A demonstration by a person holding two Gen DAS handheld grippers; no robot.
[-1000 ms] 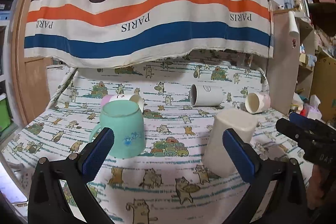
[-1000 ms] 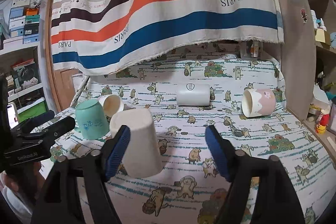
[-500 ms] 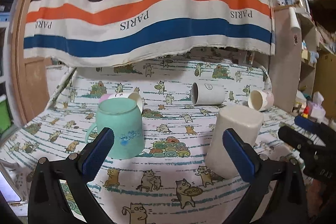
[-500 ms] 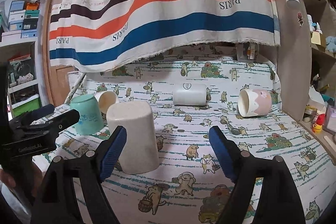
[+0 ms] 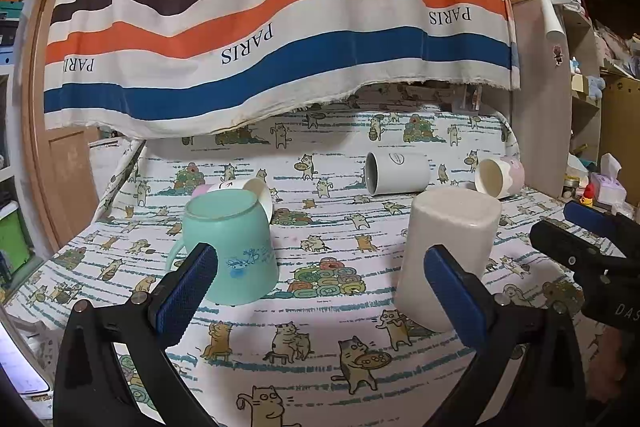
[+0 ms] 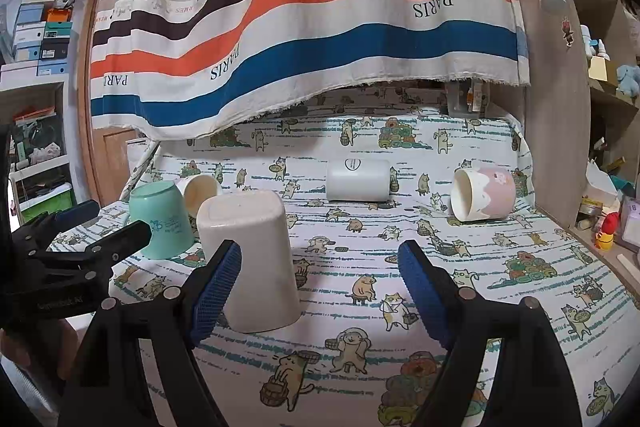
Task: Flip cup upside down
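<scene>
At the lower centre of both wrist views lies the cat-print cloth (image 6: 500,291) covering the bench, and on it five cups. Two already stand mouth down: the cream cup (image 6: 250,261), just left of centre in the right wrist view, and the mint-green mug (image 5: 230,247) with its handle toward the left edge of the left wrist view. Three lie on their sides farther back: a small cup with a pink base (image 5: 240,189) touching the mug's far side, a white cylindrical cup (image 6: 357,179) at mid-frame, and a pink and white cup (image 6: 483,198) toward the right.

The left tool (image 5: 318,297) is released, jaws wide apart, holding nothing; the mug sits just behind its left finger and the cream cup behind its right one. The right tool (image 6: 320,291) is likewise released and empty, with the cream cup close behind its left finger.

Judging from the layout, the next cup to turn is one of those lying down. The pink and white cup lies up and to the right of the right tool, well apart from it, its long axis running across the frame with the mouth facing left. The right tool looks the nearer one for it. The white cylindrical cup lies almost straight ahead of that tool, axis also crosswise.
</scene>
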